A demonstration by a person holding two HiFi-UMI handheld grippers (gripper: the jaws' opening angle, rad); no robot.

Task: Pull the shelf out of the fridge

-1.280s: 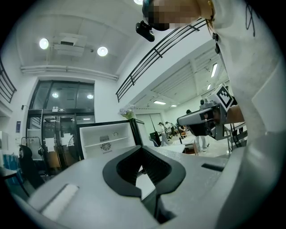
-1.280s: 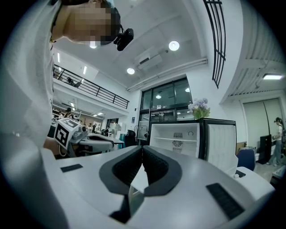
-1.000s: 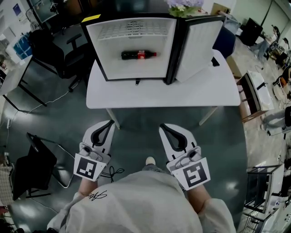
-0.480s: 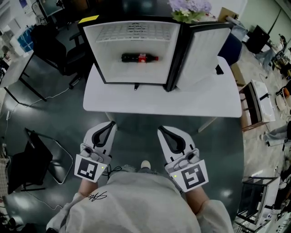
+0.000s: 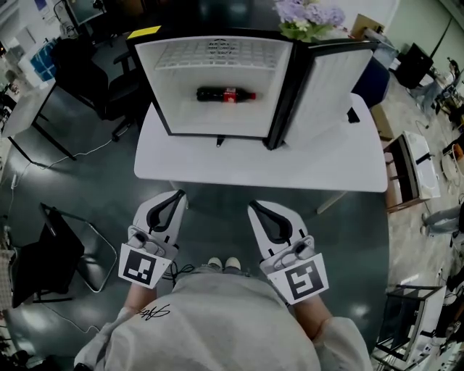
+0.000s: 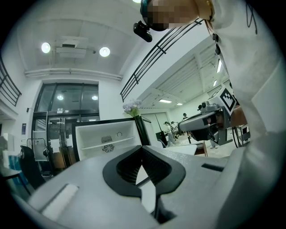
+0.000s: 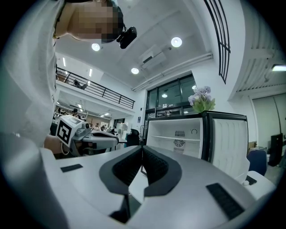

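The fridge (image 5: 217,51) stands at the far edge of the white surface (image 5: 254,163), and its door (image 5: 326,87) stands open over the right half. The shelf (image 6: 105,142) sits fully inside the fridge, spanning the white interior at about mid height, level, above a round vent on the back wall. A cola bottle (image 5: 226,94) lies on its side inside; whether it rests on the shelf I cannot tell. A bunch of pale flowers (image 5: 312,14) sits on top of the fridge.

The 2 grippers are held side by side off the surface's near edge, well apart from the fridge and pointing toward it. The left gripper (image 5: 177,195) has its jaws pressed together with nothing between them. The right gripper (image 5: 254,209) is likewise pressed together and empty.
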